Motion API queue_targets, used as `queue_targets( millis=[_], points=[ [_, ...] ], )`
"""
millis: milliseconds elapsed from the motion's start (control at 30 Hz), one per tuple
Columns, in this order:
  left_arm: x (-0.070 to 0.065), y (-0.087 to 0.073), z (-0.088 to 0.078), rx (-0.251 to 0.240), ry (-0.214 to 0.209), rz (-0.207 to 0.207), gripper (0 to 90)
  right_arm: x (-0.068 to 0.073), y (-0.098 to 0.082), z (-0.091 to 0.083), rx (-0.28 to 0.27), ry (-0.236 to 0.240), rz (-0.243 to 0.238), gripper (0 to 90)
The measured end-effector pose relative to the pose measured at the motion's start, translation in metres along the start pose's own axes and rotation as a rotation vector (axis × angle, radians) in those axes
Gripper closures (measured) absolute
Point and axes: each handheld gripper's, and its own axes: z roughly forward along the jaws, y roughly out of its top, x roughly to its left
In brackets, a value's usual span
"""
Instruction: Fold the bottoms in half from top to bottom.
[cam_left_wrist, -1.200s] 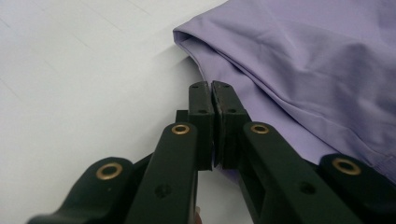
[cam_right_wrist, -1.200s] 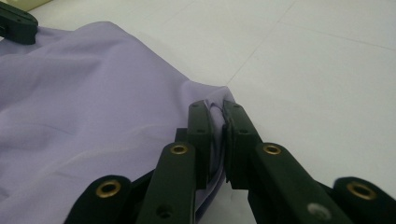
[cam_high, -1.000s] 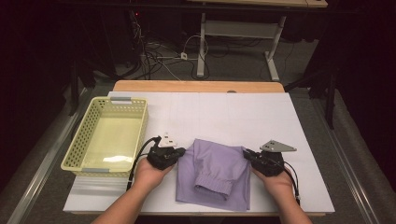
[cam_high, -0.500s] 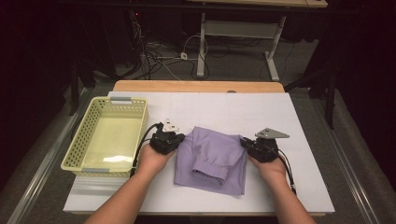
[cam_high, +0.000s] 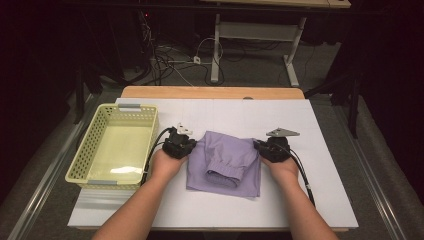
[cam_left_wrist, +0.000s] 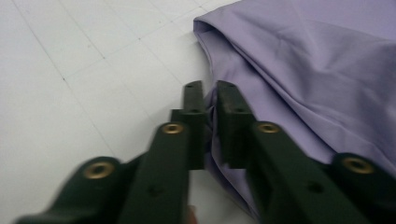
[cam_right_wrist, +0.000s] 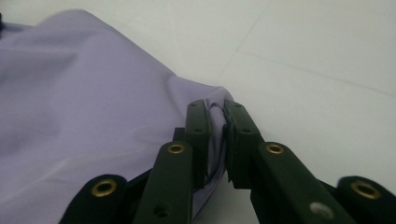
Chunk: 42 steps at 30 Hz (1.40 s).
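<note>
High view has the purple cloth (cam_high: 227, 161) lying folded near the middle of the white table (cam_high: 320, 125), a cuffed sleeve resting on top toward its near edge. The left gripper (cam_high: 186, 146) sits at the cloth's far left corner and the right gripper (cam_high: 260, 146) at its far right corner, each held in a hand (cam_high: 167, 162) coming in from the near side. In the left gripper view, a fold of cloth (cam_left_wrist: 299, 70) edge runs between the two black jaws, which have just been easing apart; a narrow gap shows, and the pads look barely on the fabric, so a firm hold cannot be told. In the right gripper view, the jaws pinch a bunched corner of cloth (cam_right_wrist: 93, 93), closed tight on it. A yellow basket (cam_high: 80, 162) stands at the table's left, just beside the left hand. Cables trail on the floor beyond the far edge.
</note>
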Motion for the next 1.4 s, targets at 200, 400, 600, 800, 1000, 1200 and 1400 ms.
queue_targets(
  millis=[200,400,600,800,1000,1200,1400],
  points=[
    [-0.006,-0.005,-0.013,-0.070,-0.047,0.018,53.9,-0.002,0.000,-0.006,-0.008,-0.009,0.007,54.5],
    [-0.019,-0.023,-0.043,-0.143,-0.073,0.044,49.7,0.008,-0.002,-0.040,-0.067,0.016,-0.010,51.0],
    [-0.041,-0.049,-0.067,-0.227,-0.150,0.045,45.0,0.035,-0.025,-0.071,-0.088,0.065,-0.039,51.0],
    [-0.068,-0.068,-0.058,-0.202,-0.208,0.102,39.8,0.060,-0.042,-0.082,-0.100,0.115,-0.070,50.4],
    [-0.075,-0.060,-0.039,-0.171,-0.202,0.160,53.5,0.087,-0.051,-0.075,-0.094,0.247,-0.083,34.9],
    [-0.074,-0.058,-0.036,-0.147,-0.190,0.160,74.5,0.099,-0.048,-0.052,0.004,0.197,-0.138,34.7],
    [-0.074,-0.059,-0.039,-0.150,-0.176,0.160,81.6,0.101,-0.049,-0.044,0.057,0.196,-0.171,50.3]
  ],
)
